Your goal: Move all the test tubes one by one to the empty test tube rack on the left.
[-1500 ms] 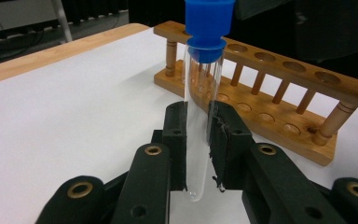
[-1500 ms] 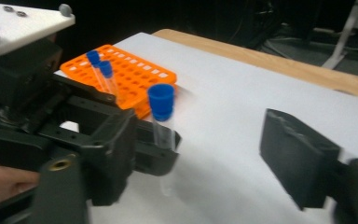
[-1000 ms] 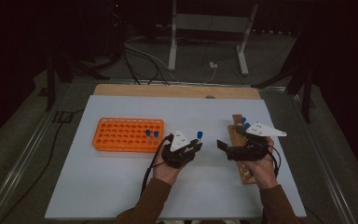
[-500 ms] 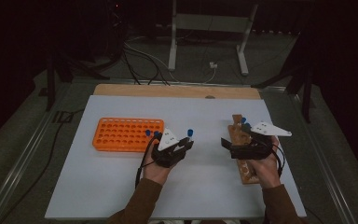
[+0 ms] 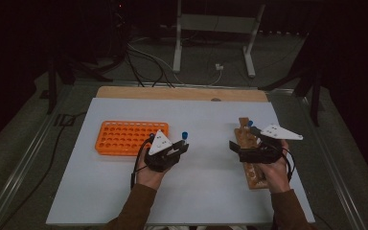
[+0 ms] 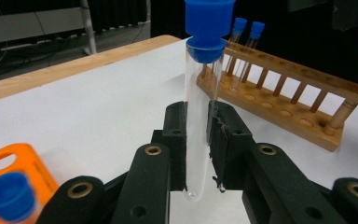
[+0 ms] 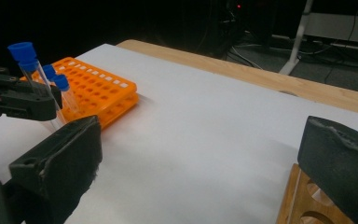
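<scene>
My left gripper is shut on a clear test tube with a blue cap, held upright just right of the orange tube rack. In the left gripper view the tube stands between the jaws. A blue-capped tube sits in the orange rack. My right gripper is open above the wooden tube rack, with nothing between its jaws. Two blue-capped tubes stand at the wooden rack's far end.
The white board lies on a table with a wooden strip along its far edge. Cables and a metal stand are on the dark floor beyond. From the right gripper view, the orange rack holds two capped tubes.
My left gripper has carried the blue-capped tube leftwards, closer to the orange rack. The right gripper has stayed open over the wooden rack.
</scene>
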The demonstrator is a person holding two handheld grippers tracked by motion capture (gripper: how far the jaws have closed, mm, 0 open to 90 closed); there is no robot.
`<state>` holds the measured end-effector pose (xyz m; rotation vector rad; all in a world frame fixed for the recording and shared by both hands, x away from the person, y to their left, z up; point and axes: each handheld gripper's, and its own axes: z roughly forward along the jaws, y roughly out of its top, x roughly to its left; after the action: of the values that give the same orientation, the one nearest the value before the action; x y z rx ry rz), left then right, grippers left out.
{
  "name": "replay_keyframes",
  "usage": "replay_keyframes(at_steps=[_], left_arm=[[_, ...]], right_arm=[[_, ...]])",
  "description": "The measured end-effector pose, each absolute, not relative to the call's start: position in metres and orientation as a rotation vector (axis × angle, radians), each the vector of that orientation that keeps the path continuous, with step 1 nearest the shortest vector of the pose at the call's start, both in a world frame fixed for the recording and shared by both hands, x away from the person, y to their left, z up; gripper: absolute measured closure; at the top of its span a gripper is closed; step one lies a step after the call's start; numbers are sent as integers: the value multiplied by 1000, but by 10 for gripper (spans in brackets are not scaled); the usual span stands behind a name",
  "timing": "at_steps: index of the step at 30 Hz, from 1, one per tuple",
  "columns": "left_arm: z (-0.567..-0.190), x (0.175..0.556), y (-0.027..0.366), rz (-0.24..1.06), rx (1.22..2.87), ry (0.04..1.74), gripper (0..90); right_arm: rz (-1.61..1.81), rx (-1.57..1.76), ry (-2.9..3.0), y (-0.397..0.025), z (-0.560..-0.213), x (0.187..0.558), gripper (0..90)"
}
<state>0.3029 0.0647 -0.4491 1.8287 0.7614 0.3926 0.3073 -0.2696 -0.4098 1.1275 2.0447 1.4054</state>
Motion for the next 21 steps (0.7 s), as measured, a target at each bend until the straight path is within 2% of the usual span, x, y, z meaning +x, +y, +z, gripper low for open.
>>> replay_keyframes(at_steps=[21], left_arm=[[-443, 307, 119, 392, 1760, 841, 782]], right_arm=[[1421, 1141, 2000, -282, -404, 306, 0]])
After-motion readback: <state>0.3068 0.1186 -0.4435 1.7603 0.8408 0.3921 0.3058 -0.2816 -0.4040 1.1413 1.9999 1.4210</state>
